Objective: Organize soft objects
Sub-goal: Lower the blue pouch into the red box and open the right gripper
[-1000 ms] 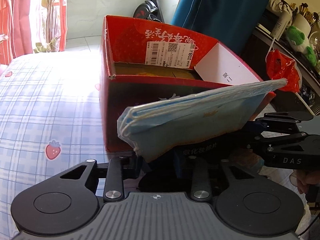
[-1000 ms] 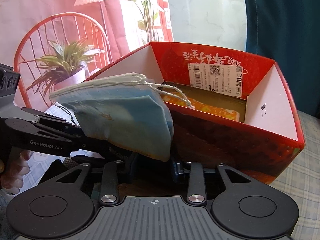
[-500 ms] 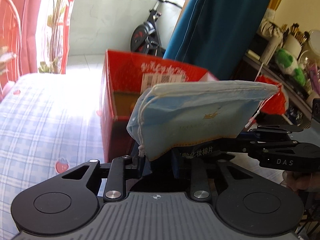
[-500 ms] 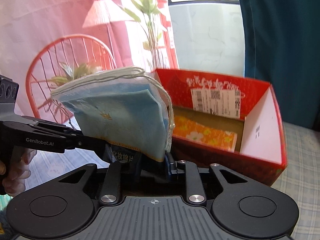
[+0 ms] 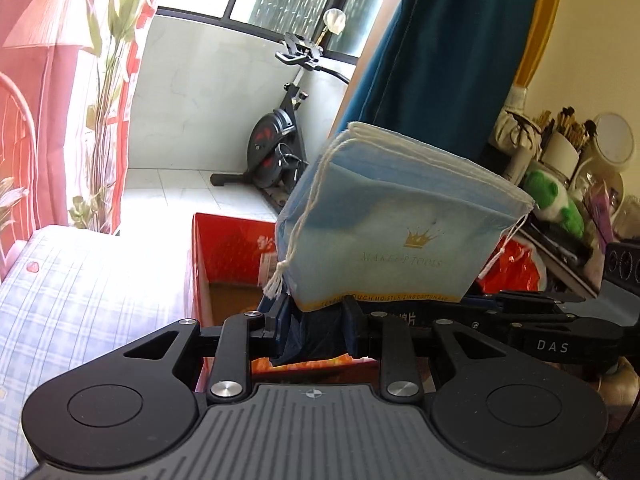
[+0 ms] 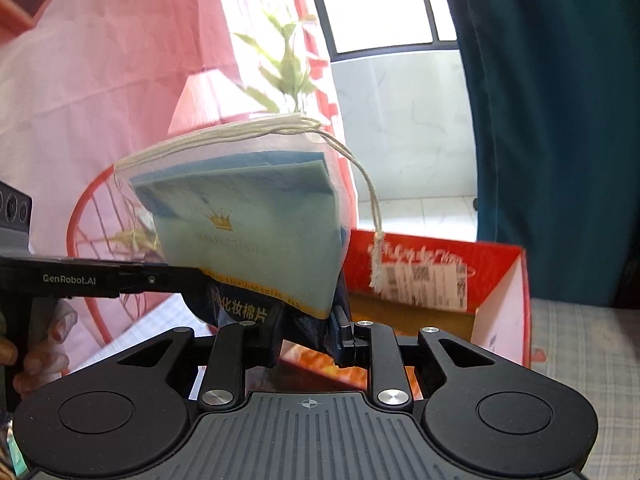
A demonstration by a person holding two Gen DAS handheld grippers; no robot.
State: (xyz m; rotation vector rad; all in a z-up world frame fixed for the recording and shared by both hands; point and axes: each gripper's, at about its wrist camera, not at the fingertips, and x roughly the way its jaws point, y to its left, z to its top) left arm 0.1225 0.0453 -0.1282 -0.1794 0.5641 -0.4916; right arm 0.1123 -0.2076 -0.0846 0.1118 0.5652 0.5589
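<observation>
A blue drawstring pouch of cotton pads (image 5: 404, 224) with a gold crown print is held up in the air by both grippers. My left gripper (image 5: 316, 332) is shut on its dark lower edge. My right gripper (image 6: 306, 332) is shut on the same pouch (image 6: 248, 240) from the other side. An open red cardboard box (image 5: 224, 248) sits below and behind the pouch; in the right wrist view its far wall with a white label (image 6: 424, 284) and an orange item inside show. The right gripper's body crosses the left wrist view (image 5: 552, 344).
The box rests on a blue checked bedsheet (image 5: 80, 300). An exercise bike (image 5: 276, 148) stands by the window. A cluttered shelf with a green plush toy (image 5: 552, 204) is at the right. A teal curtain (image 6: 560, 120) and a pink curtain (image 6: 100, 80) hang behind.
Both grippers lifted the pouch upward, well above the red box. The pouch turned from lying nearly flat to standing upright, and the box dropped low in both views.
</observation>
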